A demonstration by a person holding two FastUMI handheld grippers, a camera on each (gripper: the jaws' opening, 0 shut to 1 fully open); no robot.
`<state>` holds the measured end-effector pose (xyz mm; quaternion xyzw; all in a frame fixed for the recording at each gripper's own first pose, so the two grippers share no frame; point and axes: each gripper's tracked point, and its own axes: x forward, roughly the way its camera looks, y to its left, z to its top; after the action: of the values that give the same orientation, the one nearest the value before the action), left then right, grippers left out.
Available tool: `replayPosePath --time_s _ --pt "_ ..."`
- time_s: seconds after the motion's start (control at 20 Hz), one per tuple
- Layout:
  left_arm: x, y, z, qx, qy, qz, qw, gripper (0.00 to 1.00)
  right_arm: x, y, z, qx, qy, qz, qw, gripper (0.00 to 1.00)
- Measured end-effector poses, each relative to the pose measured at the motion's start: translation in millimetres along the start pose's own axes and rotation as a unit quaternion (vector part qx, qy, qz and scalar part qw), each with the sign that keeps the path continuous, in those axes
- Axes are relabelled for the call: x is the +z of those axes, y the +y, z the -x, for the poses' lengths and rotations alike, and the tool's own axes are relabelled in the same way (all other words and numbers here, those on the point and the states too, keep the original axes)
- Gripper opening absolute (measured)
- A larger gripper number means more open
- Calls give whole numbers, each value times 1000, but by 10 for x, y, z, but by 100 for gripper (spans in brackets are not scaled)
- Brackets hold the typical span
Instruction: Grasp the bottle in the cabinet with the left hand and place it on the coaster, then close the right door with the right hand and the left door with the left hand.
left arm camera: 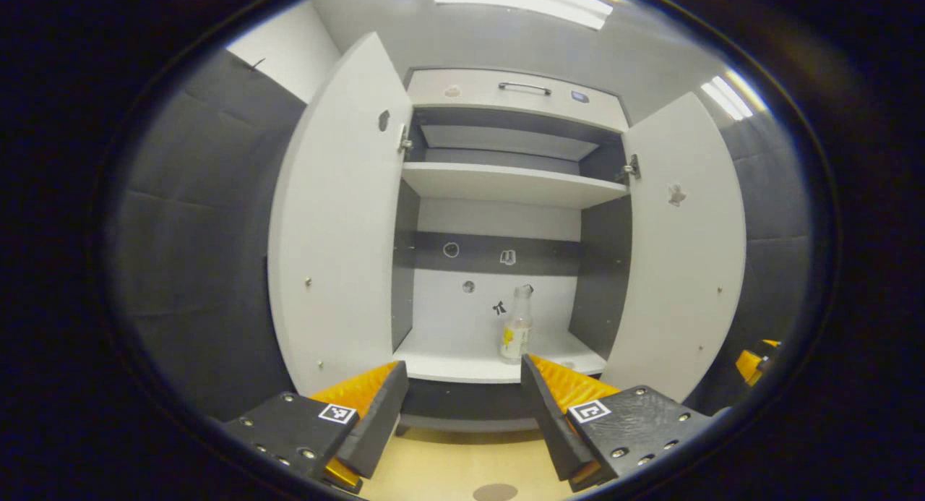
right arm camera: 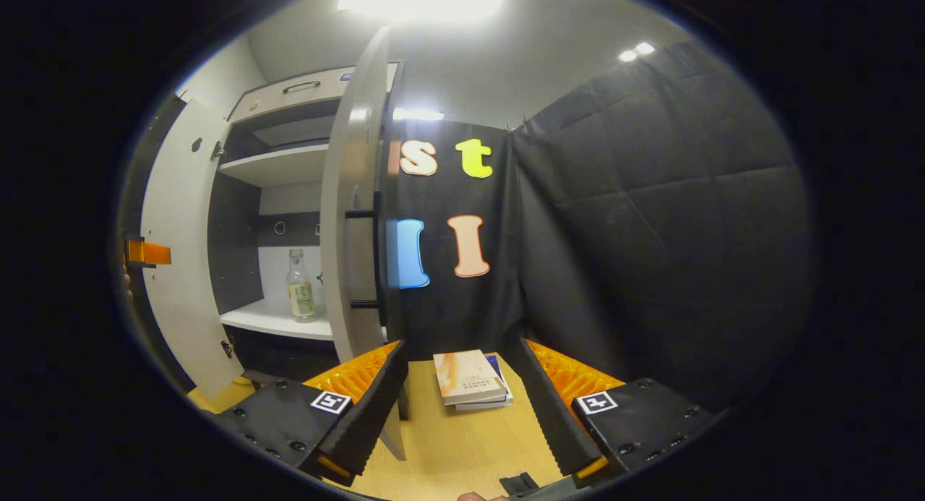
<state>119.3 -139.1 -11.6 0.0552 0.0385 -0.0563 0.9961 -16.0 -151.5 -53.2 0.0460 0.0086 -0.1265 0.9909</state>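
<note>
A clear bottle (left arm camera: pixel 517 327) with a yellow label stands upright on the lower shelf (left arm camera: pixel 462 367) of the white cabinet, toward its right side. Both doors are wide open: the left door (left arm camera: pixel 332 226) and the right door (left arm camera: pixel 683 248). My left gripper (left arm camera: pixel 464 365) is open in front of the cabinet, short of the shelf, with nothing between its fingers. A round brown coaster (left arm camera: pixel 495 492) lies on the wooden table below it. In the right gripper view the bottle (right arm camera: pixel 300 284) shows past the right door (right arm camera: pixel 354 219), seen edge-on. My right gripper (right arm camera: pixel 461 349) is open and holds nothing.
A small stack of books (right arm camera: pixel 470 379) lies on the wooden table (right arm camera: pixel 462 443) by the black cloth wall. The upper shelf (left arm camera: pixel 509 183) is bare, with a drawer (left arm camera: pixel 517 92) above it. The right gripper (left arm camera: pixel 755 360) shows beyond the right door, the left gripper (right arm camera: pixel 144 253) by the left door.
</note>
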Motion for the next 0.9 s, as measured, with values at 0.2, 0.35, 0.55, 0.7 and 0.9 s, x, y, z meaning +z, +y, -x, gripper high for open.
replayPosePath --time_s 0.2,0.35,0.55,0.7,0.9 --pt "157 -280 -615 -53 -19 -12 998 90 16 -17 -41 -39 12 0 999 97" --pt "235 -373 -1087 -83 -26 -19 996 90 16 -3 -55 -67 9 -1 998 97" --pt "248 -445 -1568 -113 -24 -4 993 91 -51 30 -26 -97 17 -1 995 97" --pt "250 -533 -1869 -134 -18 0 991 91 -101 47 17 -118 21 -5 993 97" --pt "240 -650 -2240 -155 -19 -12 988 91 -167 79 88 -137 27 1 990 97"
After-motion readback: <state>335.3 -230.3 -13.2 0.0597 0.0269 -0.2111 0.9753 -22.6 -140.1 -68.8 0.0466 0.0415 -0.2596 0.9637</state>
